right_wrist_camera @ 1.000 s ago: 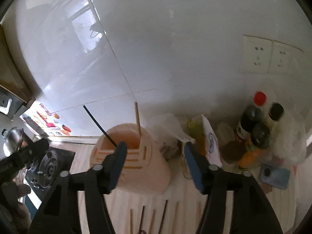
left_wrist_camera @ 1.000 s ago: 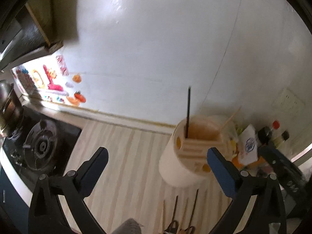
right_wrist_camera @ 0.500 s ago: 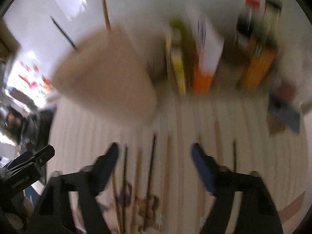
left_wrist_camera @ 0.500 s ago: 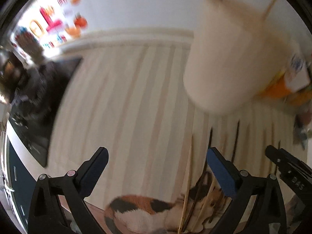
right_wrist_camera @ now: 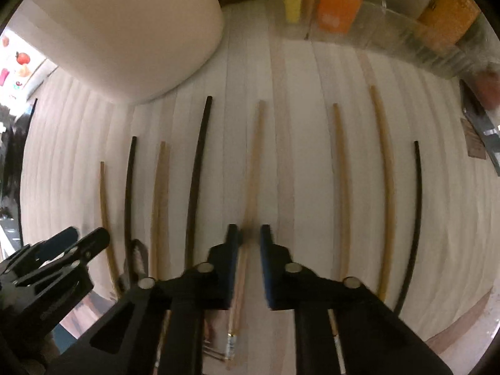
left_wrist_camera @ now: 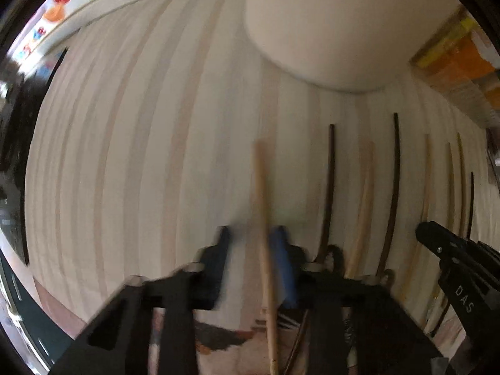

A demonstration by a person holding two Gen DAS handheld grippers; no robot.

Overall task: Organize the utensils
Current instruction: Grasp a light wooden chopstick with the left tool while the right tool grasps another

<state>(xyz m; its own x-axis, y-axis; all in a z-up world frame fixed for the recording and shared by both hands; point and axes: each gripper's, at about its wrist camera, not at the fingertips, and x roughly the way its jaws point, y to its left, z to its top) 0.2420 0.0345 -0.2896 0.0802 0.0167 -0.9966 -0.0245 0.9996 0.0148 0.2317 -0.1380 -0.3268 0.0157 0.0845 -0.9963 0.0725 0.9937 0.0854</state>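
Striped bench [right_wrist_camera: 297, 72], chopsticks in a row | left hand-held gripper [left_wrist_camera: 253, 243] blurred, seemingly clamping a pale chopstick [left_wrist_camera: 261, 187] | right hand-held gripper [right_wrist_camera: 250, 237] narrowed around a wooden chopstick [right_wrist_camera: 254, 156], contact unclear.

Striped mat [right_wrist_camera: 297, 72] bearing chopsticks [right_wrist_camera: 382, 187], holder [right_wrist_camera: 125, 31]

The right gripper [right_wrist_camera: 249, 237] points down at a pale striped desk [right_wrist_camera: 297, 118], its blue fingers [right_wrist_camera: 267, 250] narrowly parted on either side of a light wooden chopstick [right_wrist_camera: 253, 168], without clearly touching it. More chopsticks lie in a rough row alongside: a black chopstick [right_wrist_camera: 197, 175] just left of it, and a thin black chopstick [right_wrist_camera: 414, 212] nearest the desk's right edge. A large cream holder [right_wrist_camera: 131, 28] stands at the far left. The left gripper [right_wrist_camera: 75, 247] shows at the lower left.
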